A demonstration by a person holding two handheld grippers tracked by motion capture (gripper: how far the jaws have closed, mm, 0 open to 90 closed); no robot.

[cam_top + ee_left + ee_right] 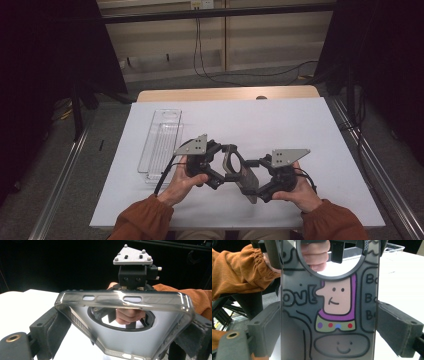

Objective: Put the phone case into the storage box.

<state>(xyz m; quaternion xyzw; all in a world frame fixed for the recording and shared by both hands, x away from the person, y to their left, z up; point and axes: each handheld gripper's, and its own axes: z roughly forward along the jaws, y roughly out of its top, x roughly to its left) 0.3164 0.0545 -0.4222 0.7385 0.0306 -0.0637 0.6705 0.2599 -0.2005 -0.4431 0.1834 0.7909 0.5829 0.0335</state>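
Tray [161, 145], clear ribbed plastic, long and narrow, sits at left on the white table [280, 125]. Left tongs [220, 167] clamp a phone case [241, 172] across its width, padded jaws on both long edges. Phone case: smoky translucent plastic, rounded corners, big ring cutout, cartoon print on the back, held above the table between both hands. Right tongs [256, 175] grip its other end, pads pressed to both sides.

case [329, 315]: top and bottom cut by frame | lettering partly cut off, unreadable | tray [395, 247]: mostly hidden
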